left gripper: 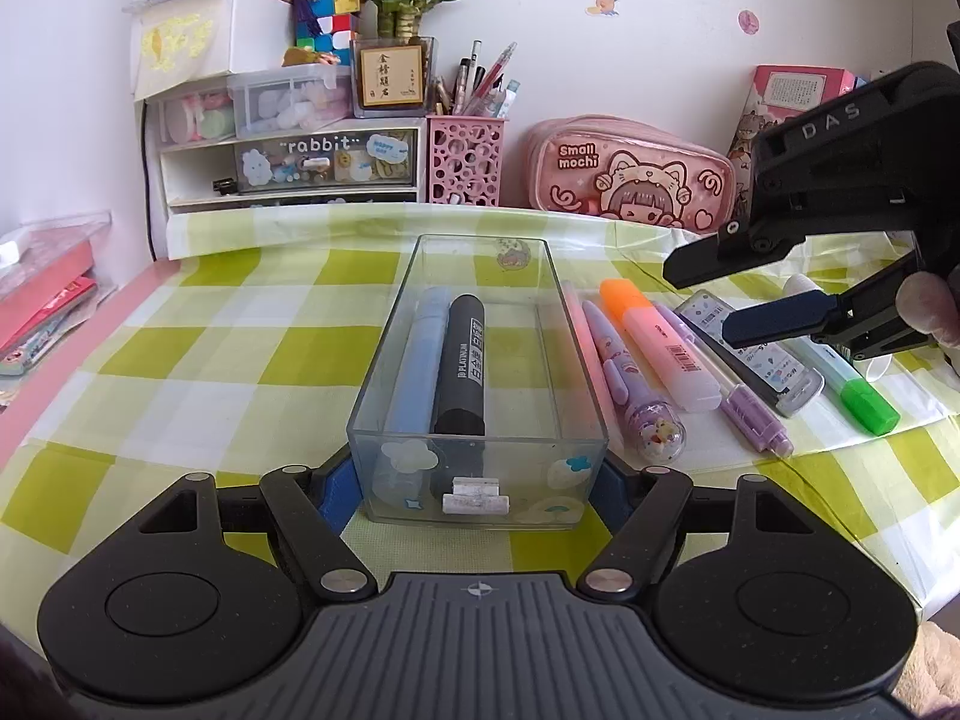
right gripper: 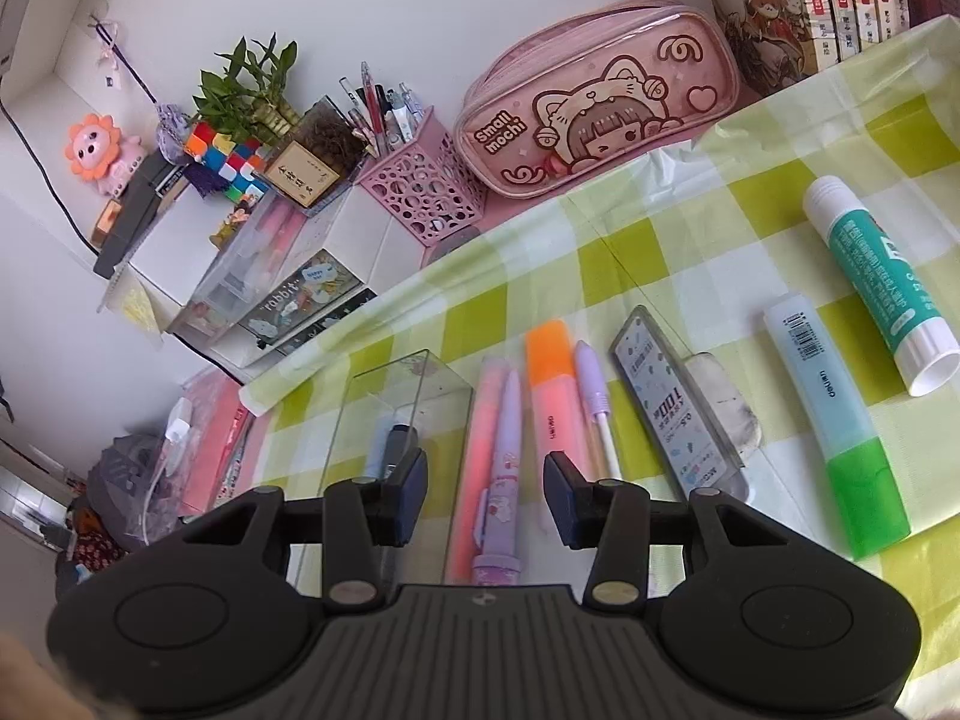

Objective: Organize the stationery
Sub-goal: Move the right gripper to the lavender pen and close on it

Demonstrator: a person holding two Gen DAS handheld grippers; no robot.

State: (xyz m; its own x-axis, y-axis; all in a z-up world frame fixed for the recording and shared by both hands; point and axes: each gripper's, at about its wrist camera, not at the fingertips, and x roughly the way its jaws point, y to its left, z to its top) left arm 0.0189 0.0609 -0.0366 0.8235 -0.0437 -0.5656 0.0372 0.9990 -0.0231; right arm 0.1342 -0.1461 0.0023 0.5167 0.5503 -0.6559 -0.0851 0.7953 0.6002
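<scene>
Left gripper (left gripper: 477, 480) jaws clamp the near end of the clear box (left gripper: 480, 360), two markers inside. Right gripper (right gripper: 486, 504) jaws open, empty, above the purple pen (right gripper: 501, 468) at 3 o'clock of box. Risk: pens touch, so closing may catch the pink one (right gripper: 480, 420) too.

The left wrist view sits low over the checked tablecloth (left gripper: 180, 360), level and facing the back wall, very near the clear tray (left gripper: 384, 354) that fills its centre. The right wrist view looks from higher up, tilted down and rolled so the wall leans, facing the row of pens with the orange highlighter (right gripper: 549, 384) near its middle. Both views share the tray (right gripper: 447, 387), the highlighter (left gripper: 654, 336), the pink pencil case (left gripper: 630, 174) (right gripper: 600, 96) and the pink pen holder (left gripper: 465, 162) (right gripper: 420, 192).
</scene>
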